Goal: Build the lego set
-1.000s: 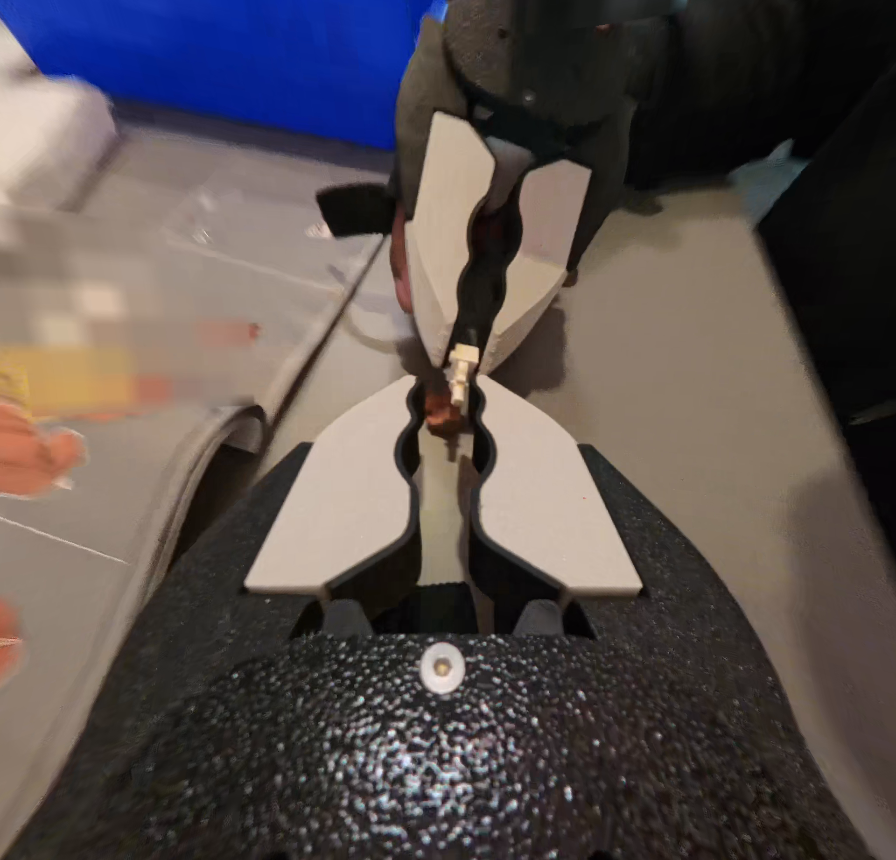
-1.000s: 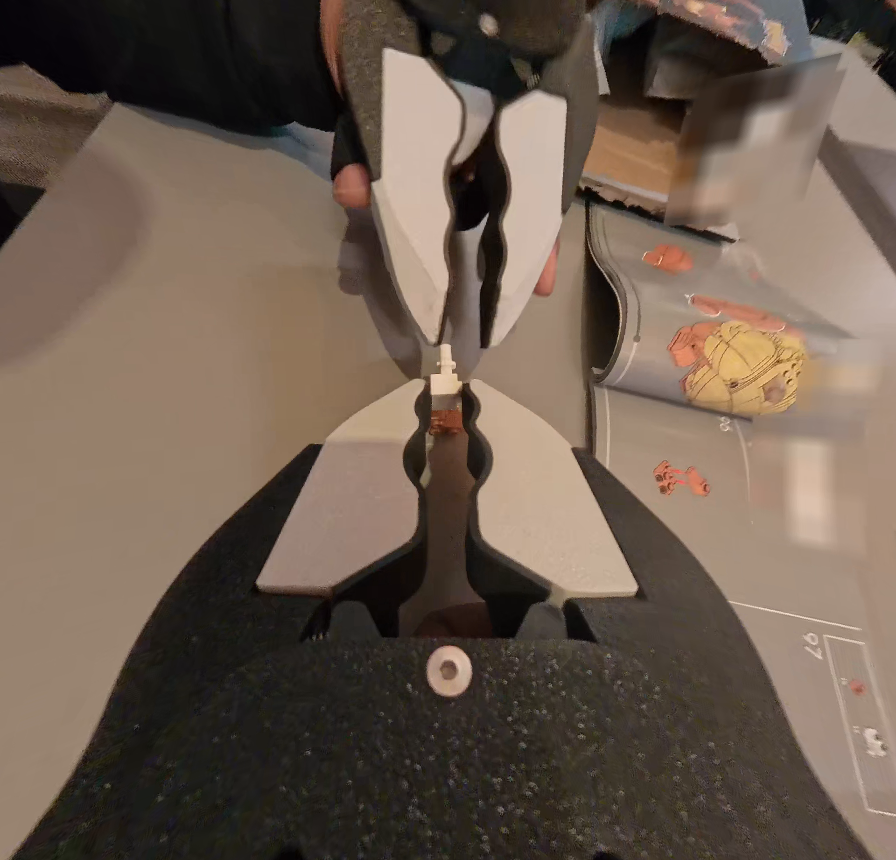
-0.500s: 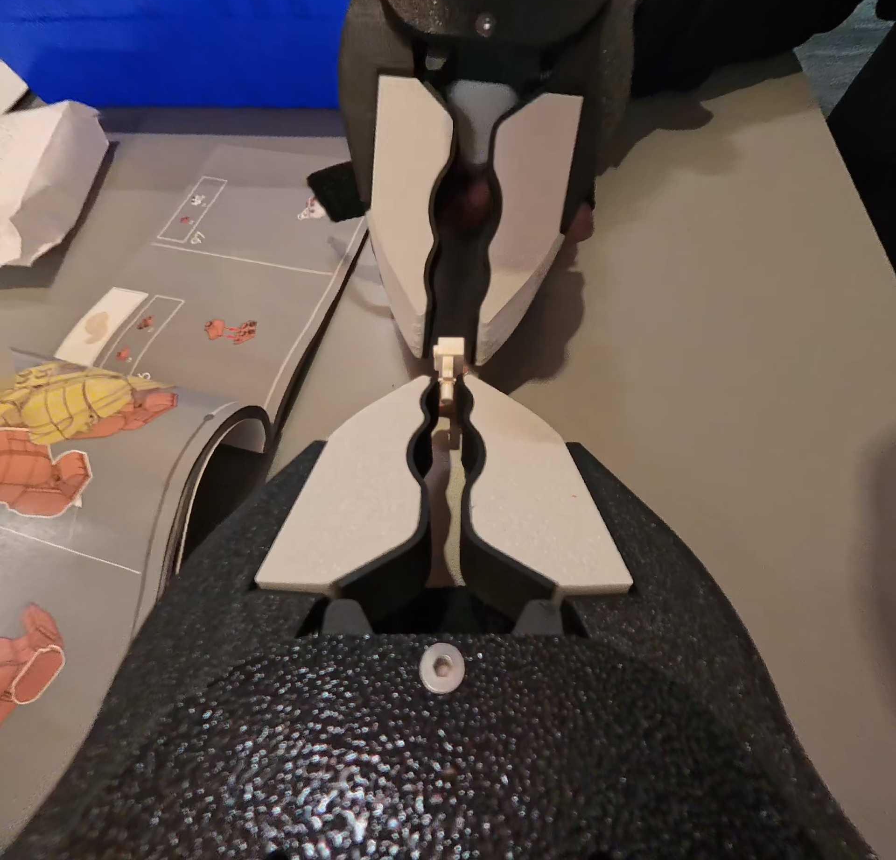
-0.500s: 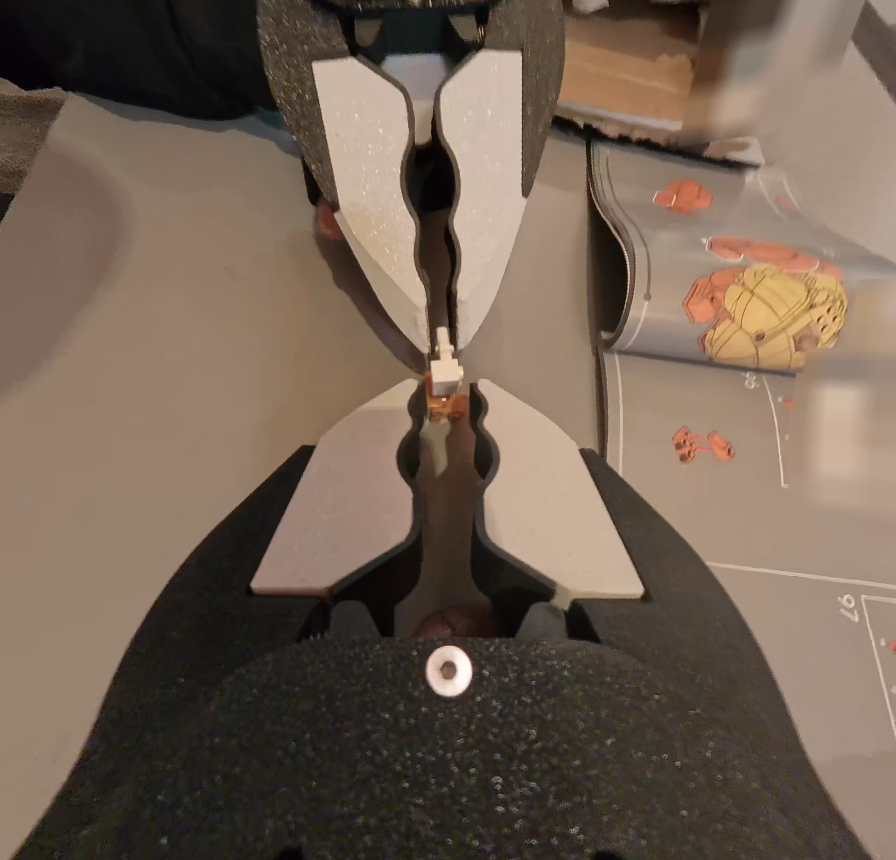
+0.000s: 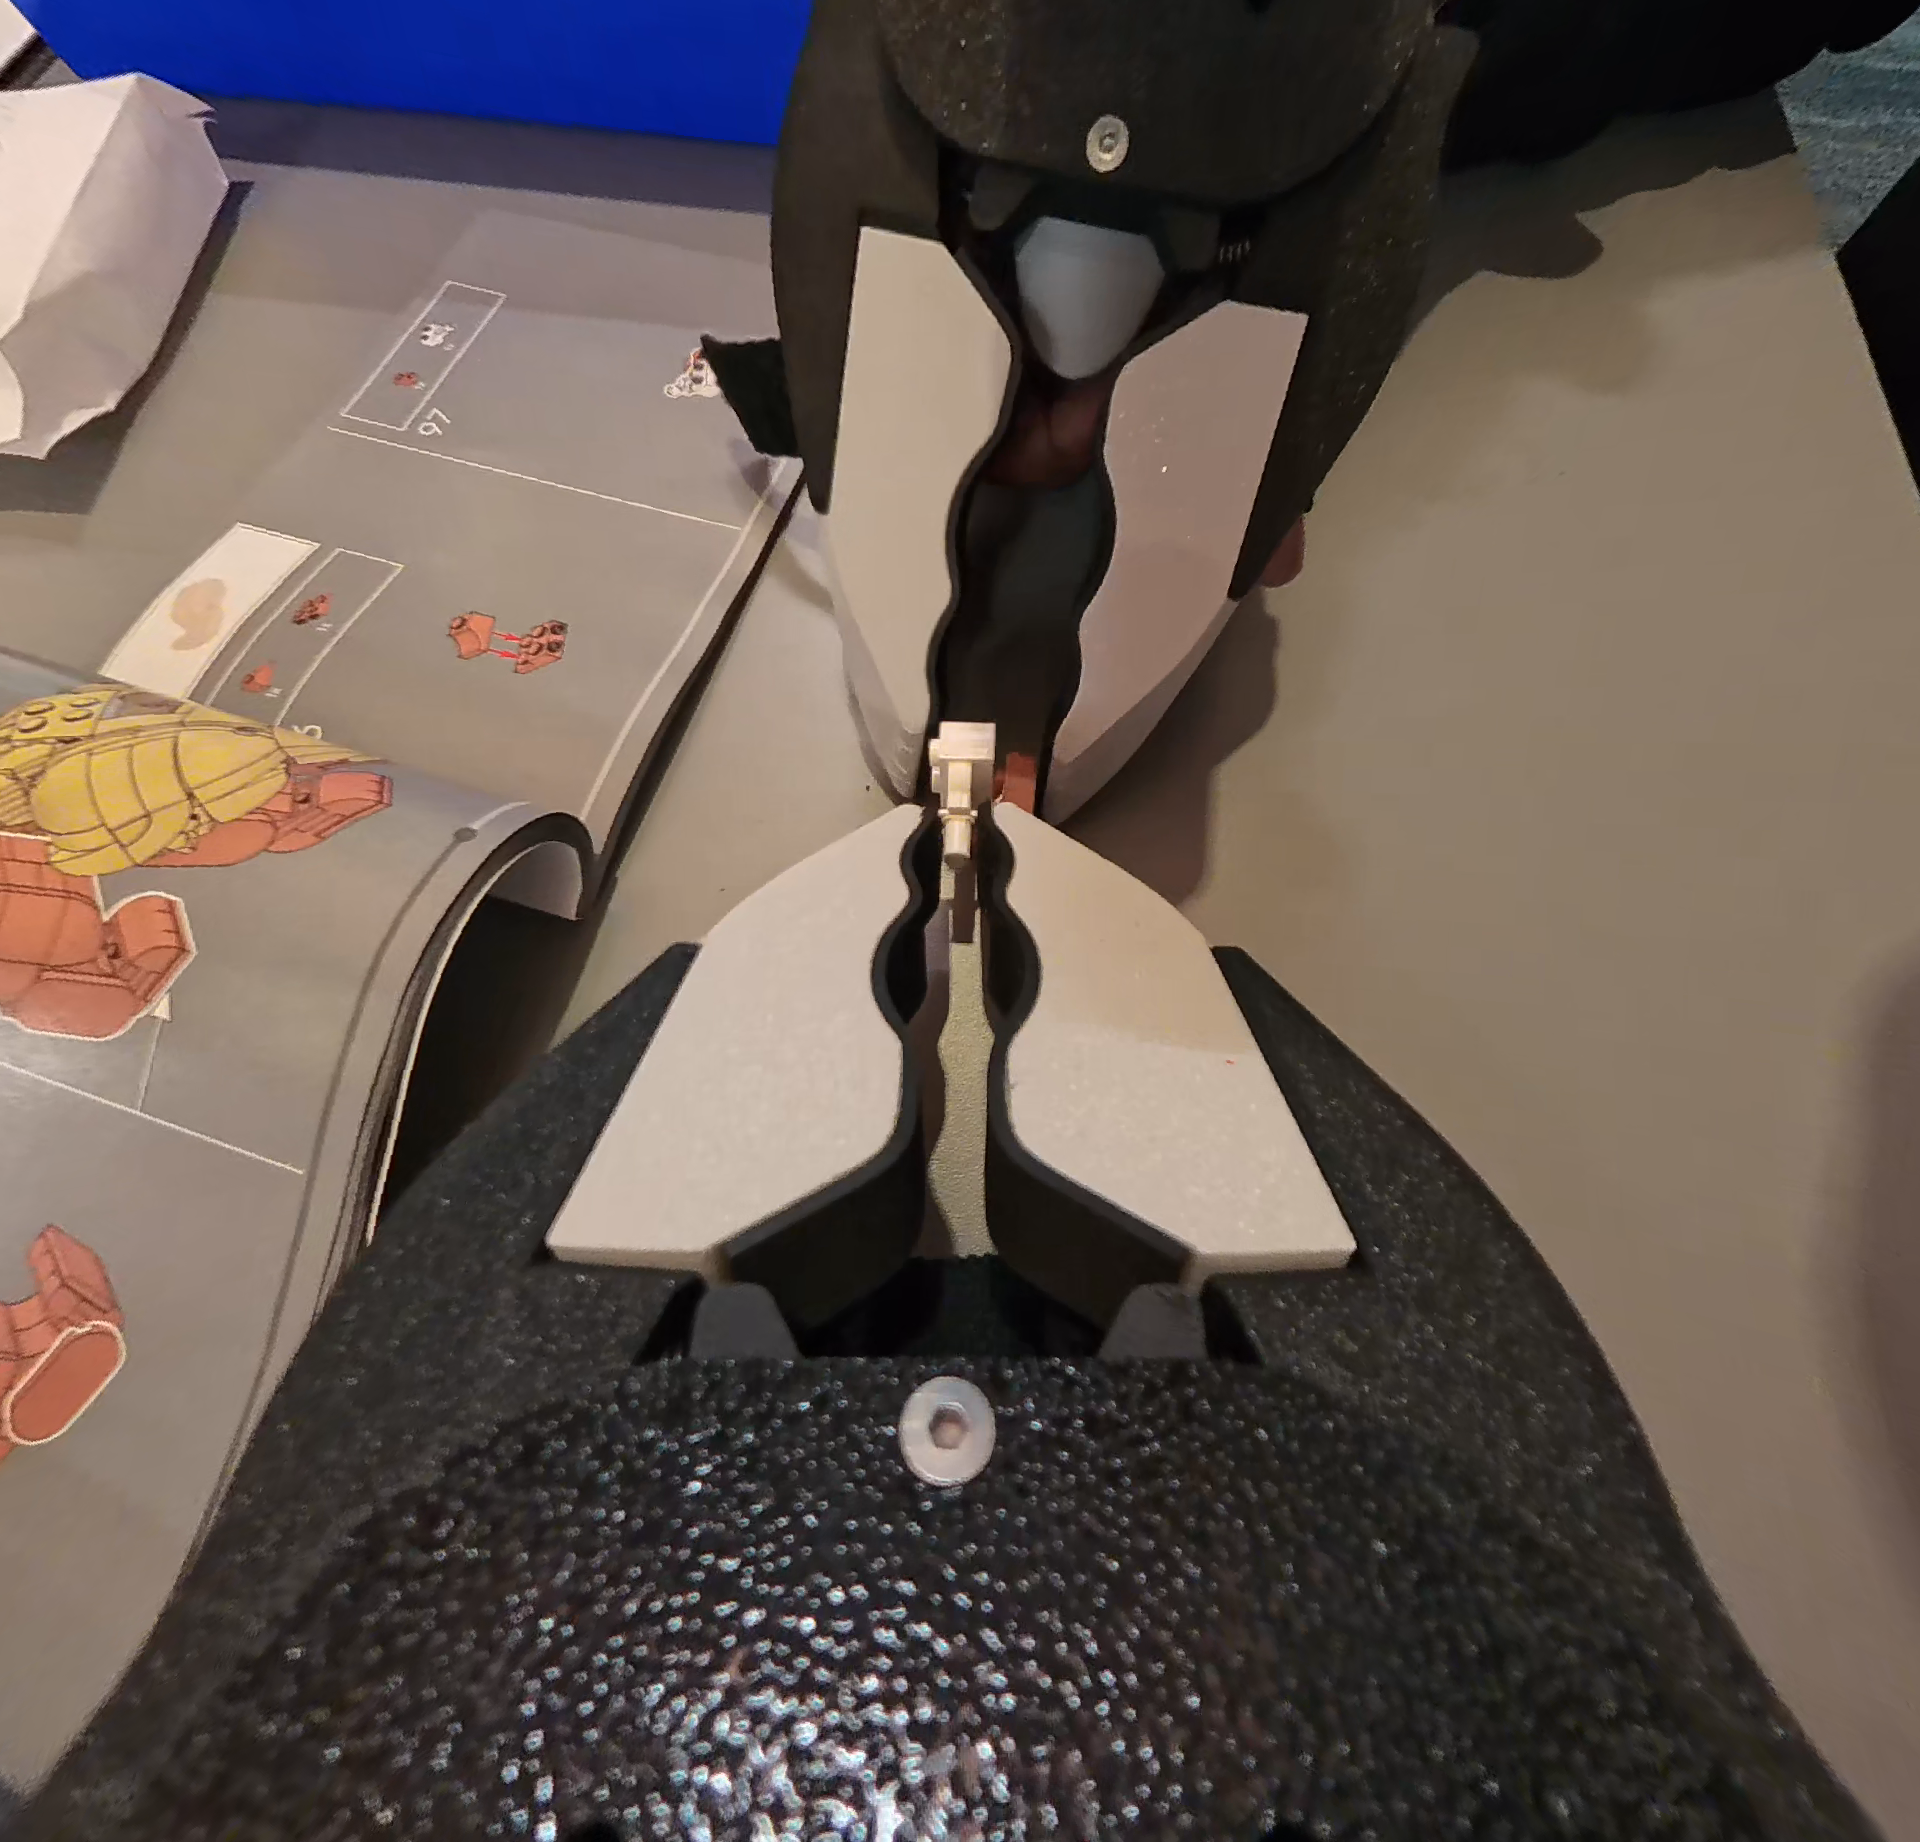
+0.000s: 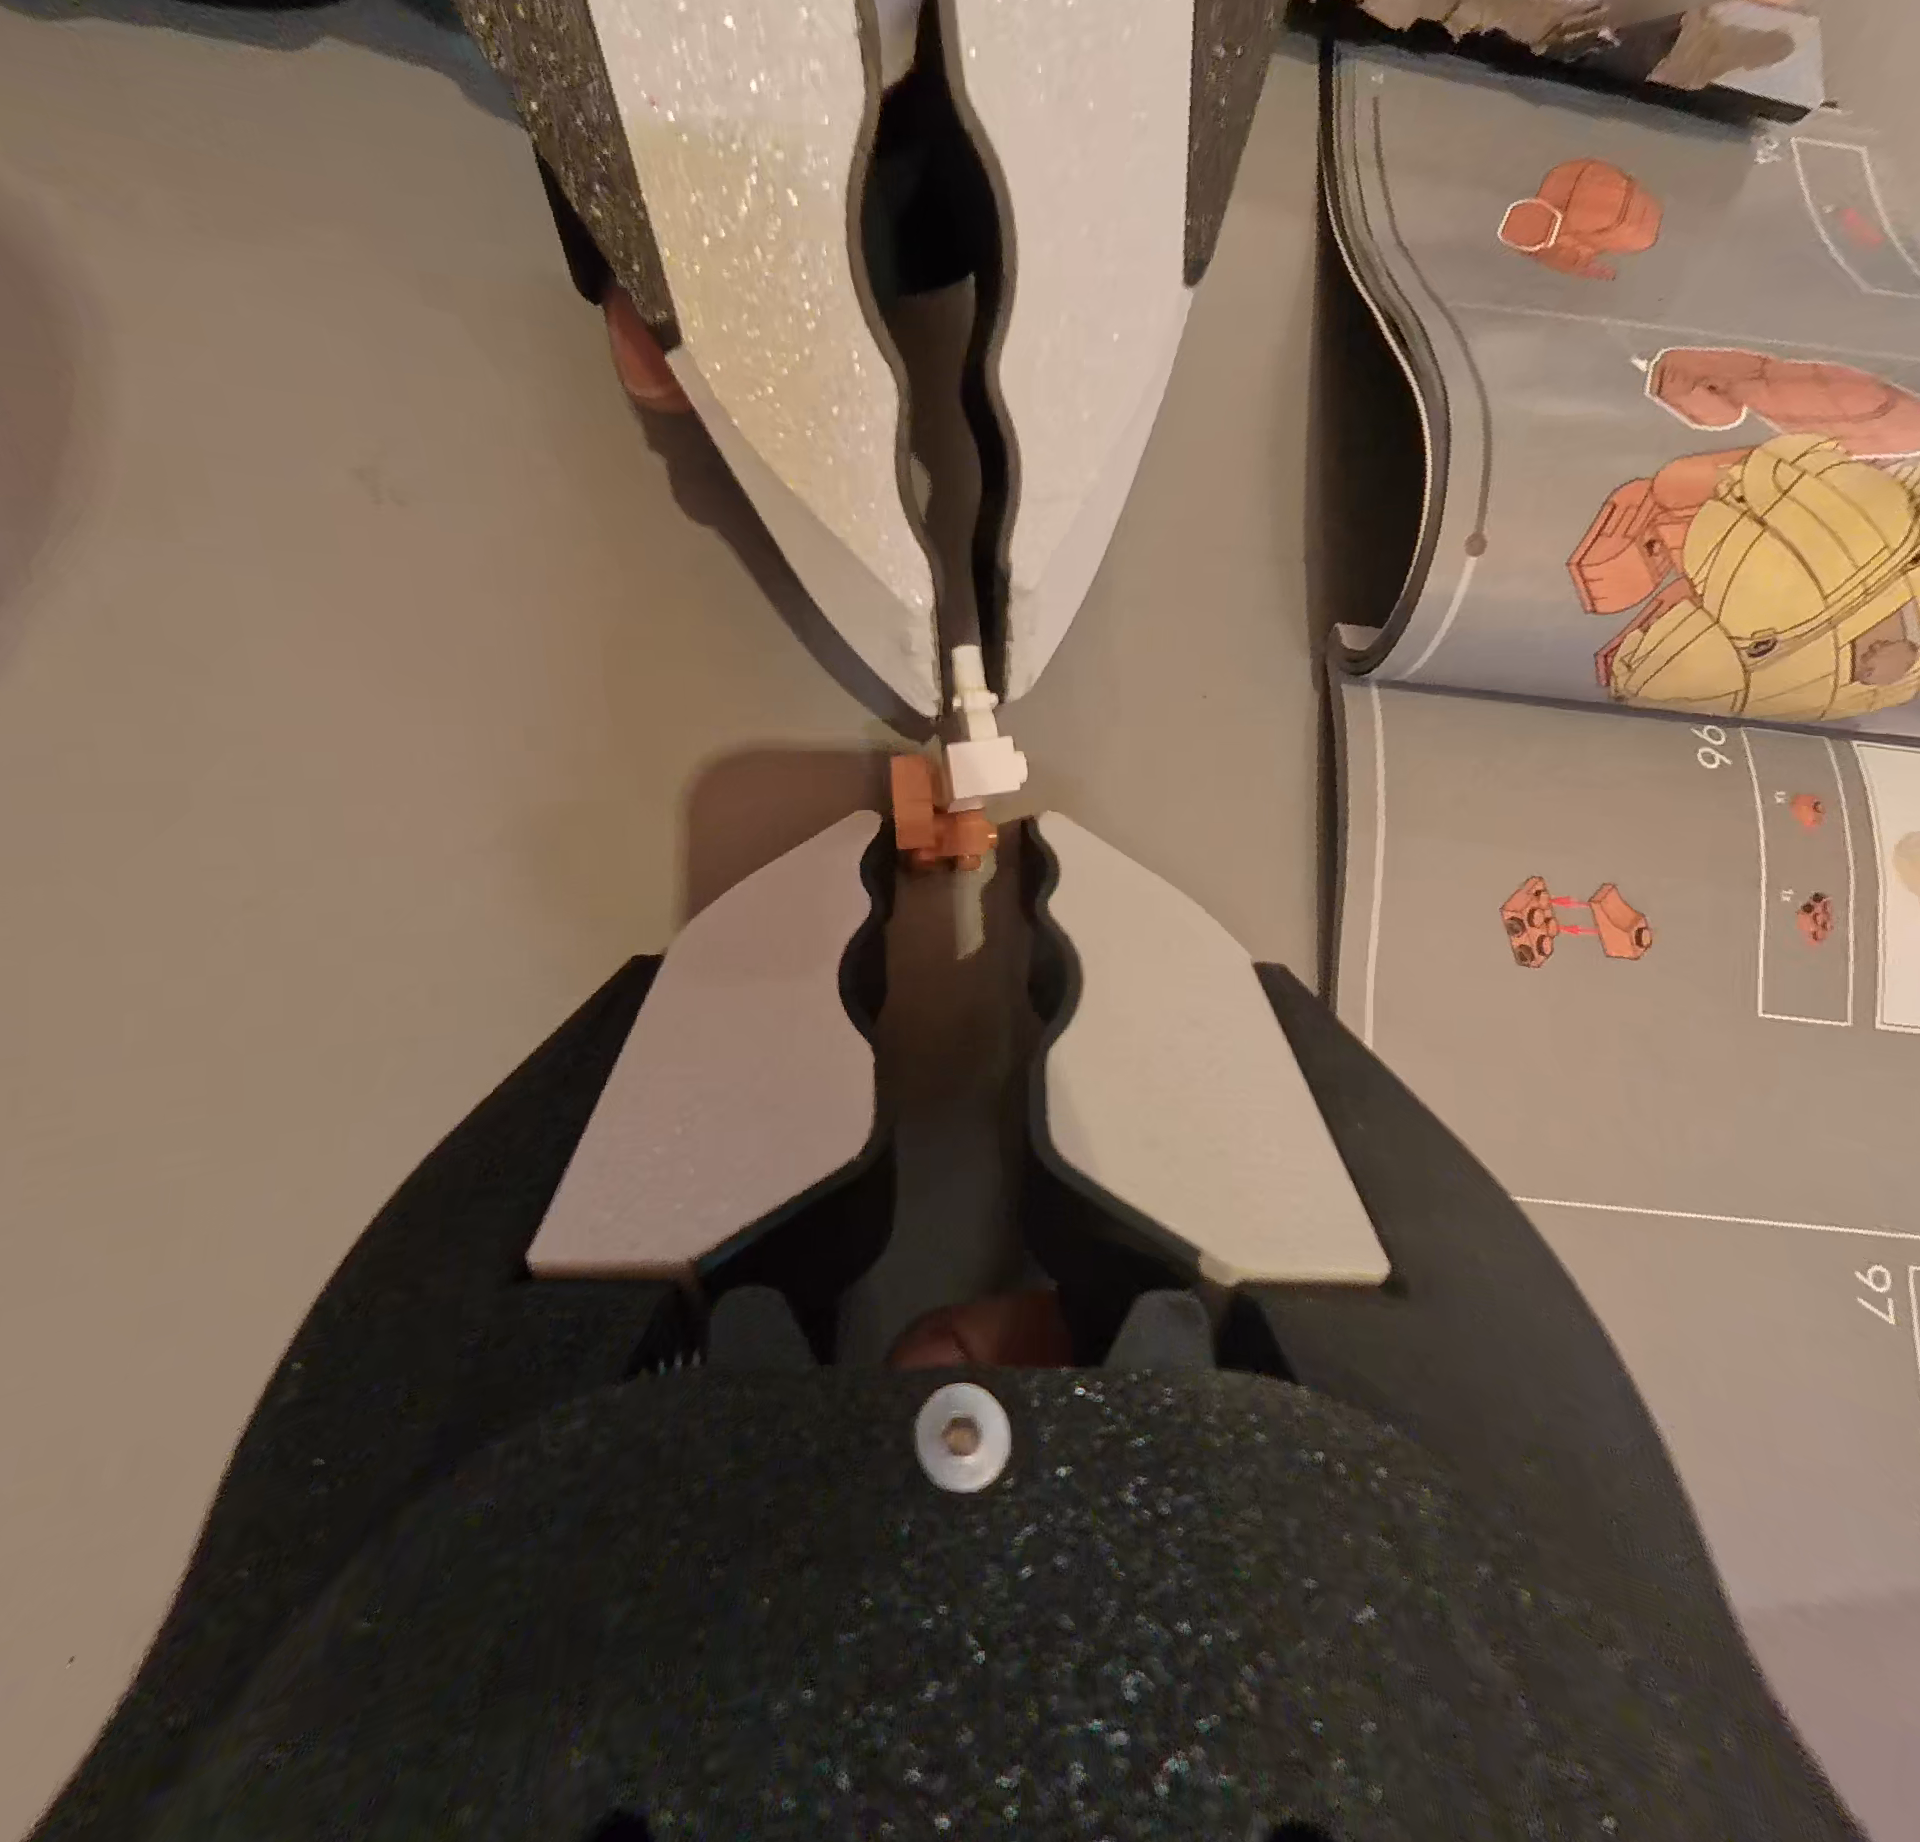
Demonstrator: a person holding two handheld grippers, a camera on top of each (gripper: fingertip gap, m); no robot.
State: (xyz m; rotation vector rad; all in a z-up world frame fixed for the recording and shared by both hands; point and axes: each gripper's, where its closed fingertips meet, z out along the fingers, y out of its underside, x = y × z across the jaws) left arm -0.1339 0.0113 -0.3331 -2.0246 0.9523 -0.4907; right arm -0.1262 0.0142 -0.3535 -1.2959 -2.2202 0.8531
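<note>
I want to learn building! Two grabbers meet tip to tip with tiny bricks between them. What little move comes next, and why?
Probably ease the right gripper straight back: its fingers stand apart, and the brown piece sits against the white piece pinched by the left gripper.

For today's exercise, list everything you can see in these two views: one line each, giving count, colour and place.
White piece: one, white, pinched at the left gripper's tips.
Brown piece: one, orange-brown, joined to the white piece, at the right gripper's tips.
Booklet: one, grey, open beside the grippers.
Paper: one, white, crumpled, far corner.
Table: one, grey.
Blue panel: one, behind the table.
Left gripper: black, grey fingers.
Right gripper: black, grey fingers, slightly apart.
</note>
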